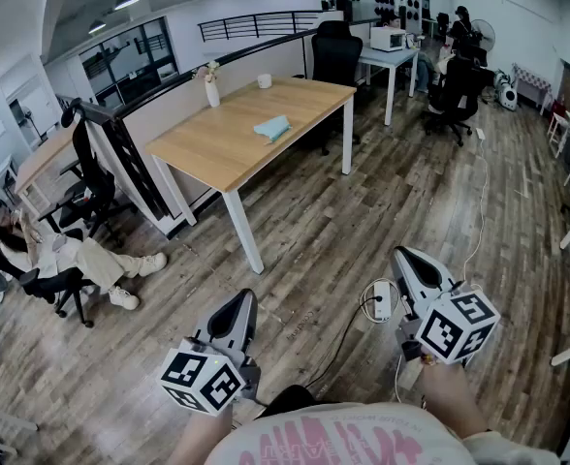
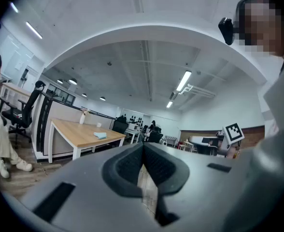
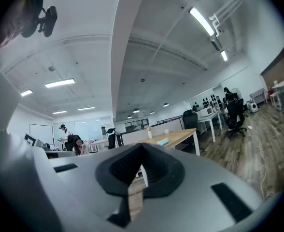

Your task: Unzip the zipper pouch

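Wooden table (image 1: 217, 148) bears teal pouch (image 1: 272, 127); left claw (image 1: 245, 298) and right claw (image 1: 402, 255) pressed together.

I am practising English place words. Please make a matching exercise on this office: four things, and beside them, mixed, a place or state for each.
Things:
1. light blue fabric zipper pouch
2. slim white vase
3. white plastic power strip
4. left gripper

Places or states:
a. lying on the plank floor
b. jaws together, nothing between them
c. flat on the light wooden table, near its middle
d. upright at that table's far edge

Pairs: 1-c, 2-d, 3-a, 4-b
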{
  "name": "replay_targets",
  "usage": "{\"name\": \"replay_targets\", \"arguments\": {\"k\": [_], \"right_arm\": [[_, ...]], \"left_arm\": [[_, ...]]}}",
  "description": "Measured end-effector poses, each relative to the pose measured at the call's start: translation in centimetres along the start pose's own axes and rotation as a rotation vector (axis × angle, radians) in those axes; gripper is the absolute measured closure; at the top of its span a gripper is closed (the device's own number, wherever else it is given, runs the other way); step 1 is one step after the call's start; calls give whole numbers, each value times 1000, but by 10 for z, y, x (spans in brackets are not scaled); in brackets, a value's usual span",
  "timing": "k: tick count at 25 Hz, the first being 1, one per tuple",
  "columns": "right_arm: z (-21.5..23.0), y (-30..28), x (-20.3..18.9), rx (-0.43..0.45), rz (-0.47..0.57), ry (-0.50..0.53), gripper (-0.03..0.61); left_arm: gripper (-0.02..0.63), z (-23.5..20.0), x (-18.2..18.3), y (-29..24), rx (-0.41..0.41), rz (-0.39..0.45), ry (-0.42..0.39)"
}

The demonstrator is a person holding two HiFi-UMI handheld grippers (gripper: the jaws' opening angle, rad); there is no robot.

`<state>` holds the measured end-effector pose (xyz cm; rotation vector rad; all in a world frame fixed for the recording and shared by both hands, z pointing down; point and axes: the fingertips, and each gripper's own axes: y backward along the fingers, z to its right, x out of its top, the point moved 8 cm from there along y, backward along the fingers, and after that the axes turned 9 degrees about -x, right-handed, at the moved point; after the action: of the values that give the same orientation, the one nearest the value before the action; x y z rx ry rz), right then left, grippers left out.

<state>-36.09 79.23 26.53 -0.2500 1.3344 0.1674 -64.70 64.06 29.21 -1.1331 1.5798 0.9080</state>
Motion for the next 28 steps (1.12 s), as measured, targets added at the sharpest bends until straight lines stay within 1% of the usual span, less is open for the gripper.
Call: {"name": "replay_targets", "arguments": {"k": [4,8,14,18,21,24,28], "right_arm": [[6,-3,-2,14,-20,3,581],[12,-7,-10,10,-50,4,581],[15,-38,-23,10,-94,-23,581],[22,-76,-33,6,-125,-58,581],[29,-111,-38,-23,-154,-61,581],[35,-154,-39,-57,-183,-63,581],[37,-212,-31,-71,-191,-89,581]], "left_arm": [[612,2,-3,-9,-1,-7,11],[612,-1,-11,-12,6,-20,39],[612,-26,-19,-24,12,-33,86],[612,-57,-24,-50,7,-40,108],[612,-91,-21,-76,-10,-46,117],[612,-129,-14,-112,-43,-65,129],[613,-173,8,-160,-83,-81,98]]}}
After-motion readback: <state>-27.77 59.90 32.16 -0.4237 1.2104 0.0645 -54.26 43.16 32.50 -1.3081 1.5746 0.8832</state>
